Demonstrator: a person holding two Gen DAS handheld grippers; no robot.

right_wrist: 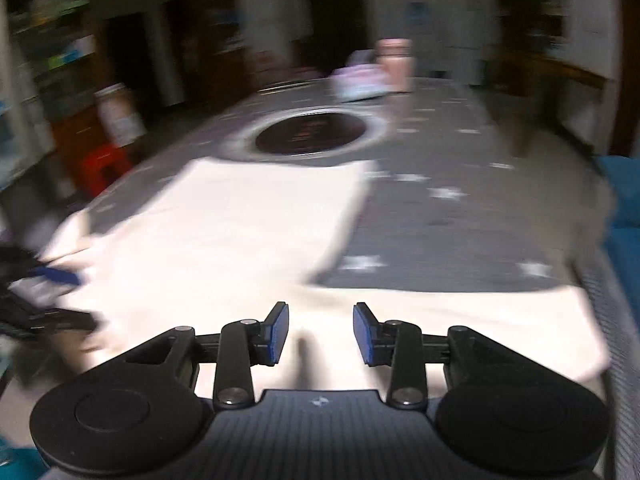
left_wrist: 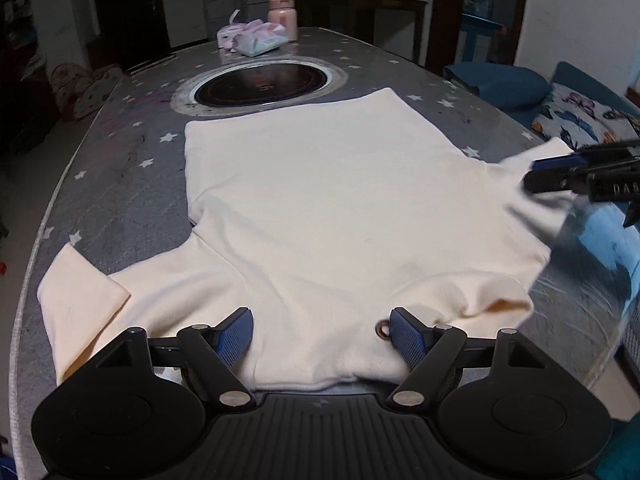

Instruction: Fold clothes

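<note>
While you hold the left gripper (left_wrist: 322, 334) low over the near edge of the cream shirt (left_wrist: 328, 208), its blue pads (left_wrist: 235, 338) stand wide apart with the collar end of the shirt lying loose between them, so nothing is gripped there. A small metal ring (left_wrist: 383, 329) sits on the cloth just beside your right-hand pad. Your right gripper (right_wrist: 320, 334) hangs over the shirt's right sleeve (right_wrist: 500, 332), its jaws parted with a clear gap and only flat cloth beneath them; it grips nothing. That view is badly smeared, so fine detail of the cloth under it cannot be told.

Spread flat on the grey table (left_wrist: 120, 184) with white stars, the shirt lies with its collar end toward you and its hem toward the far side. On your left, the sleeve (left_wrist: 80, 304) runs out toward the table edge with its cuff turned back. On your right, the other sleeve reaches the table edge, where the right gripper shows in the left view as a dark blurred shape over the cloth.

Past the hem, a round black cooktop (left_wrist: 262, 86) with a metal rim is set into the table, apart from the shirt in the left view. Farther still, near the far edge, a tissue pack (left_wrist: 260, 36) lies just beside a pink bottle (left_wrist: 282, 14), which stands upright. Off the table to your right sits a blue cushion (left_wrist: 504, 84)
</note>
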